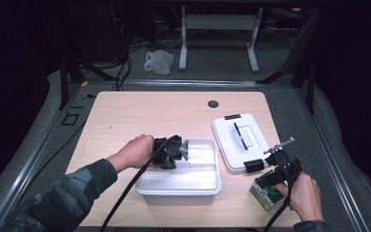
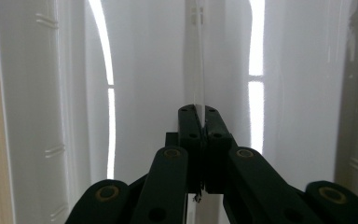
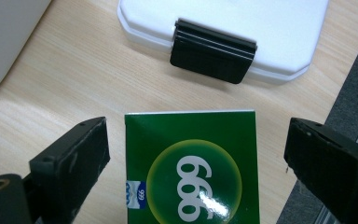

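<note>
A white open bin (image 1: 178,191) stands at the table's front middle. My left gripper (image 1: 182,153) reaches over the bin's left rear part. In the left gripper view its jaws (image 2: 199,114) are shut on a thin white divider (image 2: 198,70) that stands on edge inside the bin. A green box (image 1: 263,197) printed "999" lies at the front right. My right gripper (image 1: 266,181) is over it, and in the right gripper view (image 3: 198,140) its jaws stand open on either side of the green box (image 3: 191,177) without touching it.
The bin's white lid (image 1: 241,140) lies flat to the right of the bin, with a black clip (image 1: 252,165) at its near end just beyond the green box. The same clip (image 3: 212,51) faces my right gripper. The table's right edge runs close beside the box.
</note>
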Demonstrator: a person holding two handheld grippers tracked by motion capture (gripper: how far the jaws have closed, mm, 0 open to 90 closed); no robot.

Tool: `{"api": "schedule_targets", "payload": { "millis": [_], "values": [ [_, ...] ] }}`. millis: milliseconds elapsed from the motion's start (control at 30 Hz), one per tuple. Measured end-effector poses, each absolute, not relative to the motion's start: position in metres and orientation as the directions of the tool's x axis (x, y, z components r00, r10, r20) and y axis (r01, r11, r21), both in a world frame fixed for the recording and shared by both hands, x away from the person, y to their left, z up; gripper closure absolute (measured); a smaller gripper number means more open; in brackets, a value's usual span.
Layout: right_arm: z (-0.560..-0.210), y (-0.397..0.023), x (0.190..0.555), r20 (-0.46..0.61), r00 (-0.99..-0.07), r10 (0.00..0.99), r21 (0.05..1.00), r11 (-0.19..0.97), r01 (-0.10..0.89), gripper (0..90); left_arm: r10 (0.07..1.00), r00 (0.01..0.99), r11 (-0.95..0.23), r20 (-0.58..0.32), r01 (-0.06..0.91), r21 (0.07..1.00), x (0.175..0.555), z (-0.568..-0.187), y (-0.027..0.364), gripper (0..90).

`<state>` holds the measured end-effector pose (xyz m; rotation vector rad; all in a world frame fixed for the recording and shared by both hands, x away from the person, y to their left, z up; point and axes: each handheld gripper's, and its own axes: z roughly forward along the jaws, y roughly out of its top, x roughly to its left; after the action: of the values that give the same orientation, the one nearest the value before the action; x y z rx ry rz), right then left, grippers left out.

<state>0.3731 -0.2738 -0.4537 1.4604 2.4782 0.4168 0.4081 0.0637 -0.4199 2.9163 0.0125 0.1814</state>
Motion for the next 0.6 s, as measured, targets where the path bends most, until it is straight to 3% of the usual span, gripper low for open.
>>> {"api": "schedule_targets", "payload": {
  "millis": [600],
  "values": [
    [-0.4528, -0.2769, 0.3710, -0.060, -0.477, 0.877, 0.361, 0.465, 0.808, 6.5, -0.017, 0.992, -0.976, 0.127, -0.045, 0.214, 0.4029, -0.4155, 0.0612, 89.5]
  ]
}}
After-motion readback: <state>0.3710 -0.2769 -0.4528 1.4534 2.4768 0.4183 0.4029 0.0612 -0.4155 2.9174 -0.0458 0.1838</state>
